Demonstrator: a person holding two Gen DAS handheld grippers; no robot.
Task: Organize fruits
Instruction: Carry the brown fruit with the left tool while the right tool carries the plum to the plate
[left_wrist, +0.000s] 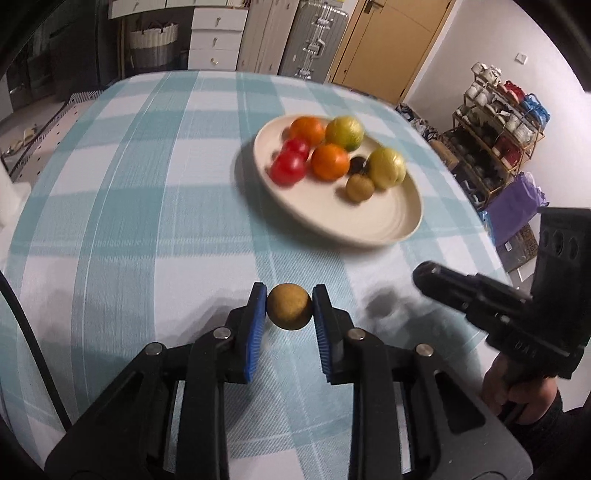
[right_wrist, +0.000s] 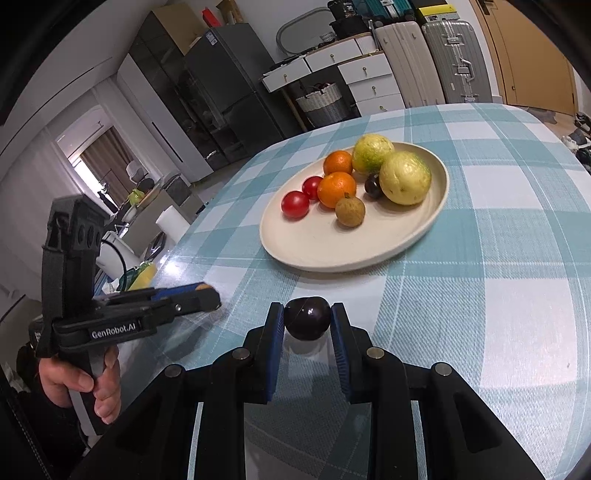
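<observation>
Left gripper (left_wrist: 289, 308): pinched on a brown longan (left_wrist: 289, 306), lower centre of the left wrist view, above the checked tablecloth (left_wrist: 147, 221).
Right gripper (right_wrist: 307, 318): clamped on a dark plum (right_wrist: 308, 318), lower centre of the right wrist view.
Plate (right_wrist: 317, 254): upper centre, already holding tomatoes, oranges, guavas, a longan and a plum.
Doing it well: judged, lower each fruit onto bare plate at the near side, then release gently so that neither rolls.
View difference: only the right wrist view shows the plum; the left shows the right gripper side-on at right.
</observation>
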